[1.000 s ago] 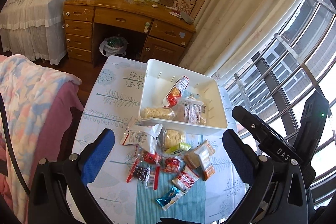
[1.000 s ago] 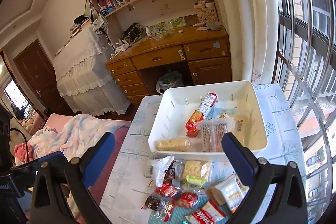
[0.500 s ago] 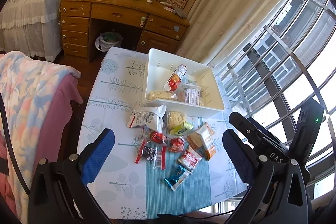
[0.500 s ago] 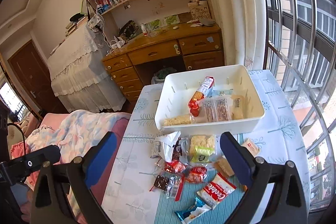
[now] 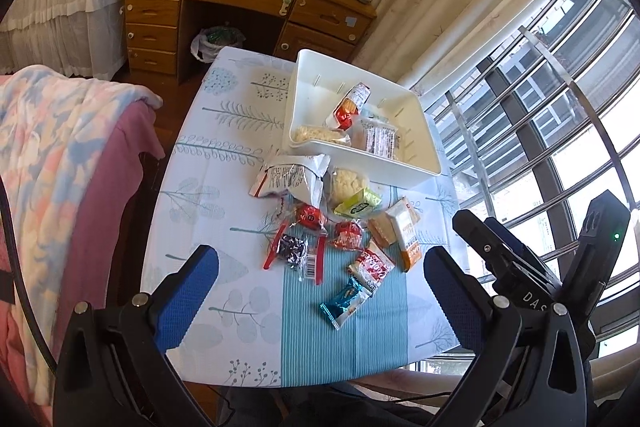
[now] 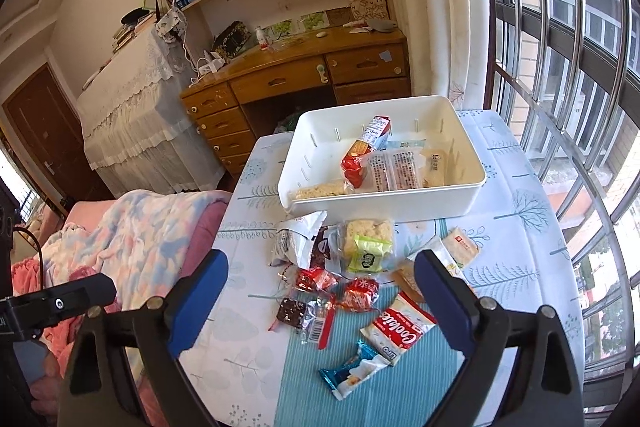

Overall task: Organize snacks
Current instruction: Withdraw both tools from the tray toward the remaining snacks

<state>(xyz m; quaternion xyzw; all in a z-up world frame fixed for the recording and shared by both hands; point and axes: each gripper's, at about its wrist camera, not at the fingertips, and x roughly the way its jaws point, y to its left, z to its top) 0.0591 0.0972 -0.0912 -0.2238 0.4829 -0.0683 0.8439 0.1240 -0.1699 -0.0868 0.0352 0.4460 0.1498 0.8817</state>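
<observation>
Tablecloth (image 5: pixel 224 307) margins lie bare around piled snacks (image 6: pixel 352 283); both tools, left (image 5: pixel 320 303) and right (image 6: pixel 320 291), hover spread, holding nothing.

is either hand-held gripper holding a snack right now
No. The left hand-held gripper and right hand-held gripper are both open and empty above the table.

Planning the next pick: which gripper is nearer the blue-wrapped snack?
Right, likely. The right gripper hovers just to the right of the blue-wrapped snack, which looks larger in its view; the left gripper sits farther off, toward the blanket.
</observation>
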